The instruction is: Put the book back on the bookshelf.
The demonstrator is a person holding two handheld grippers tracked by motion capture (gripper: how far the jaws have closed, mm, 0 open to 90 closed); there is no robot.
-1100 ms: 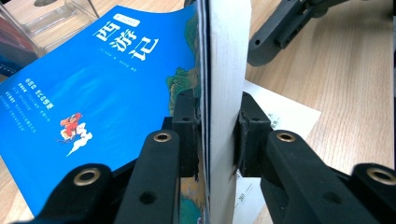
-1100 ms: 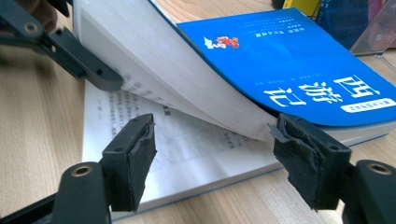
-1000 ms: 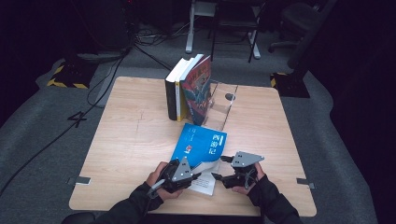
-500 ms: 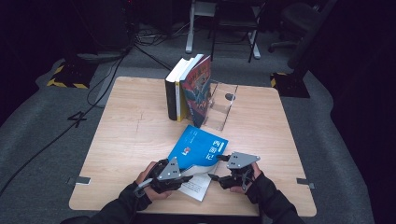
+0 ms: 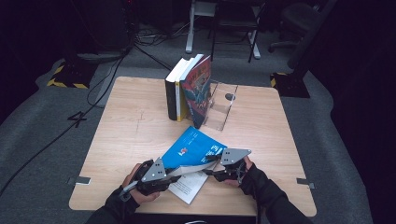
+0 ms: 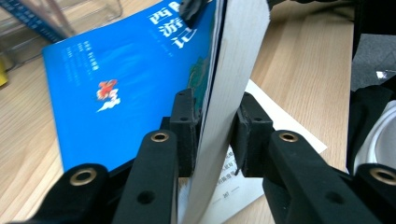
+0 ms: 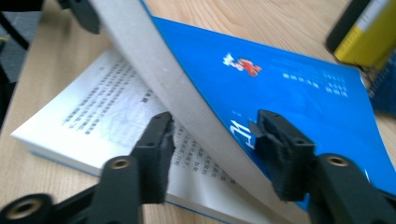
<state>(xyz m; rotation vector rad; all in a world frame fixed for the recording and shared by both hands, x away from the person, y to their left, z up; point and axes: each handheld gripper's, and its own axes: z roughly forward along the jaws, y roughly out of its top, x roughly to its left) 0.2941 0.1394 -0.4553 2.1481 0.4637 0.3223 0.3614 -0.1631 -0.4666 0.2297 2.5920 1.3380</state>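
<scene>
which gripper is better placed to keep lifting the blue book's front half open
Left. The left gripper is clamped on the lifted stack of pages of the blue book, pads touching both sides. The right gripper straddles that stack with a visible gap, so it grips nothing yet.

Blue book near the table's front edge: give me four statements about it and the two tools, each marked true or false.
1. The blue book lies closed and flat. False: a thick block of its pages is lifted.
2. The left tool clamps the lifted pages. True.
3. The right tool is shut tight on the pages. False: its jaws stand open around them.
4. Other books stand upright beside a clear bookend. True.
</scene>
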